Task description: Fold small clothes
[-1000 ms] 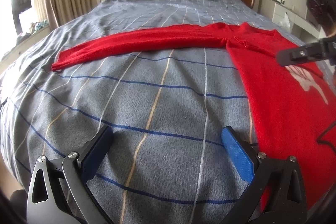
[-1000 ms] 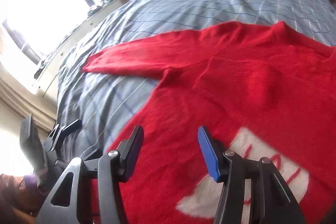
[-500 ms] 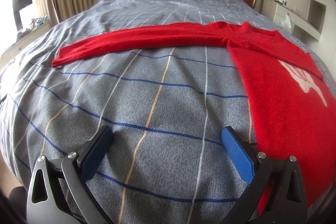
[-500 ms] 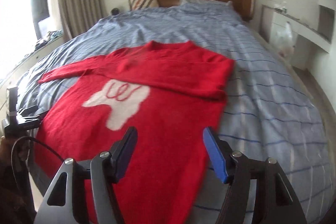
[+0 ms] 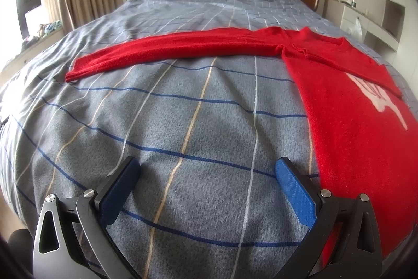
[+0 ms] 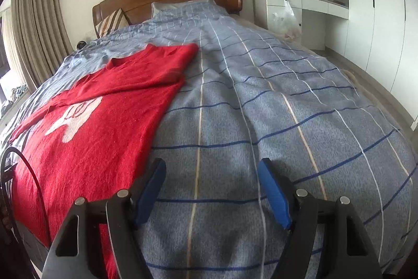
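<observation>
Bed [image 5: 183, 122] with plaid cover holds the red sweater [image 5: 352, 122]: right sleeve folded in, left sleeve [image 5: 169, 51] still outstretched. Left gripper [image 5: 209, 187] and right gripper [image 6: 213, 190] gape, holding nothing. Risk: a shallow pinch on the loose knit drags the body askew.

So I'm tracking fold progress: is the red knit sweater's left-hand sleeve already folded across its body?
No, the red knit sweater has that long sleeve stretched flat across the checked bedspread.
</observation>
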Motion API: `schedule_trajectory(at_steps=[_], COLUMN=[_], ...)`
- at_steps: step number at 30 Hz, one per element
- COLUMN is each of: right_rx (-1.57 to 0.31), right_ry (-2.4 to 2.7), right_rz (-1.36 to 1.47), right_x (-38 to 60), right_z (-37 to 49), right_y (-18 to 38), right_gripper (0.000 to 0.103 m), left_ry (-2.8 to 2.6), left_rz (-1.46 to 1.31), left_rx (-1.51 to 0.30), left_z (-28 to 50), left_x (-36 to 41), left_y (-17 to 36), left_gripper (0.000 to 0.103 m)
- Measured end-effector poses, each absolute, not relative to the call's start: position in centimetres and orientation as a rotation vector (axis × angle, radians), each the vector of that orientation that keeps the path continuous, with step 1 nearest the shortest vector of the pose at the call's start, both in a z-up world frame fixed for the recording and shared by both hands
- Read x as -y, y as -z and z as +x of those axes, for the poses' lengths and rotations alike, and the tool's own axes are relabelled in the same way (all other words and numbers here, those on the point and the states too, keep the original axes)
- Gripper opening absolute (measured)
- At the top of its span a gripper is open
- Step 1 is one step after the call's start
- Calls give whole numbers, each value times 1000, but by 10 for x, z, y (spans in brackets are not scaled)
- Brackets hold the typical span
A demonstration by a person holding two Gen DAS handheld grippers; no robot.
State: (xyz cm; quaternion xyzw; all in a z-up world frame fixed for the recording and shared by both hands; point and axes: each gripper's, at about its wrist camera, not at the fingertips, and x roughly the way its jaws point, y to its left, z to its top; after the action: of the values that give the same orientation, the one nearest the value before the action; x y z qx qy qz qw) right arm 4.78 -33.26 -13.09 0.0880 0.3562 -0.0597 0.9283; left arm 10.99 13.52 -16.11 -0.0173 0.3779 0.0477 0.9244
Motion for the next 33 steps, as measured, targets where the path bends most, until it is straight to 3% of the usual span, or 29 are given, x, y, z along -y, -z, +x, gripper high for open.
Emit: schedule_trajectory(at_steps=[33], right_rx=[-760], right_ry=[133], right_rz=[167], right_x=[327], right_z=[48], right_y=[145], right_gripper=[83], left_ry=[-98], left_rz=[-38], left_rx=[-780], left_z=[111], left_x=[-136], left_y=[162], left_gripper=[103])
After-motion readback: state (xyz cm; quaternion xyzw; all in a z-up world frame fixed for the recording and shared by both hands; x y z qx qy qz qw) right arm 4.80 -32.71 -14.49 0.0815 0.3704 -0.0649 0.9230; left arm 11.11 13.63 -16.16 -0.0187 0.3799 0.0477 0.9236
